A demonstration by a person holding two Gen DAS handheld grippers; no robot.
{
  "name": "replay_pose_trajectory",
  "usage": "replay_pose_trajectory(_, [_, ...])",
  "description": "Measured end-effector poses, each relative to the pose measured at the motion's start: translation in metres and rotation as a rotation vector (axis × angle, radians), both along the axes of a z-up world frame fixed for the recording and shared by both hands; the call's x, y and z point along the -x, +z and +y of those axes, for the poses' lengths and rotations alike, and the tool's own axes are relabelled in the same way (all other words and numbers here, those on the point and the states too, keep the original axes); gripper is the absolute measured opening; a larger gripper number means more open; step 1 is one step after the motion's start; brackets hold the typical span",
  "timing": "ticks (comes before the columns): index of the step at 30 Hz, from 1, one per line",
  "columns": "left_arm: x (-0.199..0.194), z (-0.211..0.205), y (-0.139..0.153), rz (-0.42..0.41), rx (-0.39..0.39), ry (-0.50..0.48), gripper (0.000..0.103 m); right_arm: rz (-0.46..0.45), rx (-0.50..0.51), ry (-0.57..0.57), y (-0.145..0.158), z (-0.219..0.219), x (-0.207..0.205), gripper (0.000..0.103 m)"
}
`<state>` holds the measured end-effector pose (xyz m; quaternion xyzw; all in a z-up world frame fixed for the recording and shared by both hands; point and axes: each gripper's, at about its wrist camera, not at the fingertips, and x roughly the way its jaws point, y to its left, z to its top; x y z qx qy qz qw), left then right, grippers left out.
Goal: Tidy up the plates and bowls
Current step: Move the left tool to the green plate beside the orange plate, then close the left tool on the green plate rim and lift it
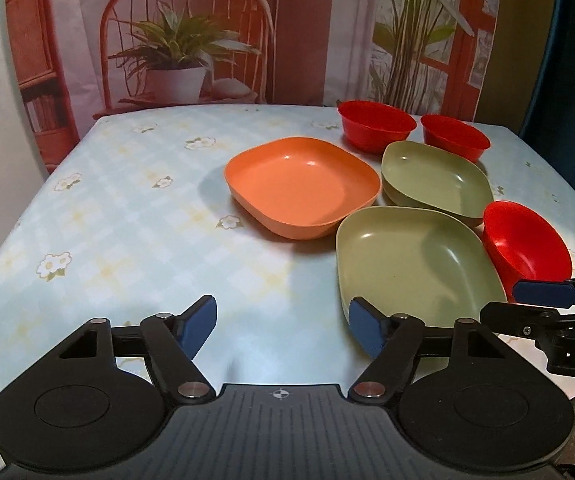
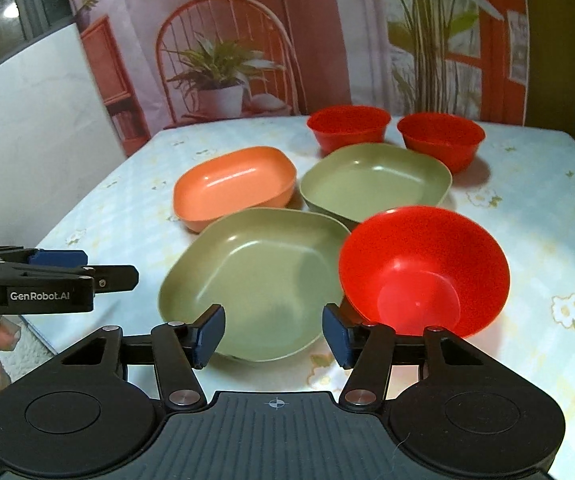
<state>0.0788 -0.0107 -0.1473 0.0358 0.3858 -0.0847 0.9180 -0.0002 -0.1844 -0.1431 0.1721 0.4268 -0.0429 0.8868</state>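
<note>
A: Biggest first: the table [image 1: 127, 216] wears a pale blue checked cloth with white flowers; its right corner is cut off in the left wrist view.

B: And the dishes?

A: Near green plate [image 2: 259, 280] at the front, its front rim partly hidden behind the right gripper [image 2: 273, 330]. Far green plate [image 2: 375, 184] just behind it, orange plate [image 2: 233, 186] to the left, all close together. Then the near red bowl [image 2: 423, 276], tilted, right beside the near green plate; whether they touch, I cannot tell. Two more red bowls, left [image 2: 347, 126] and right [image 2: 441, 140], stand at the back.

B: Grippers?

A: Both have fingers spread apart, holding nothing. The left gripper [image 1: 283, 328] hovers over bare cloth beside the near green plate.

B: Any writing?

A: "GenRobot.AI" on the left gripper's side in the right wrist view; only "DA" shows on the right one before the frame cuts it.
</note>
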Motion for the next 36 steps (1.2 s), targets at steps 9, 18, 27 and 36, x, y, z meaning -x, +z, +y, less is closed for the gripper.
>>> replay_pose_trajectory(9, [-0.008, -0.004, -0.009, 0.028, -0.019, -0.008, 0.076, 0.032, -0.023, -0.043, -0.014, -0.013, -0.003, 0.051])
replay_pose_trajectory(18, [-0.015, -0.003, -0.015, 0.045, -0.018, -0.003, 0.075, 0.044, -0.031, -0.038, -0.021, -0.015, -0.010, 0.044])
replay_pose_trajectory(27, [-0.032, -0.013, -0.009, 0.052, -0.006, -0.098, 0.075, 0.046, -0.011, -0.037, -0.023, -0.013, -0.013, 0.038])
replay_pose_trajectory(36, [-0.046, -0.028, -0.026, 0.177, 0.040, -0.181, 0.036, 0.045, -0.016, -0.021, -0.023, -0.016, -0.015, 0.037])
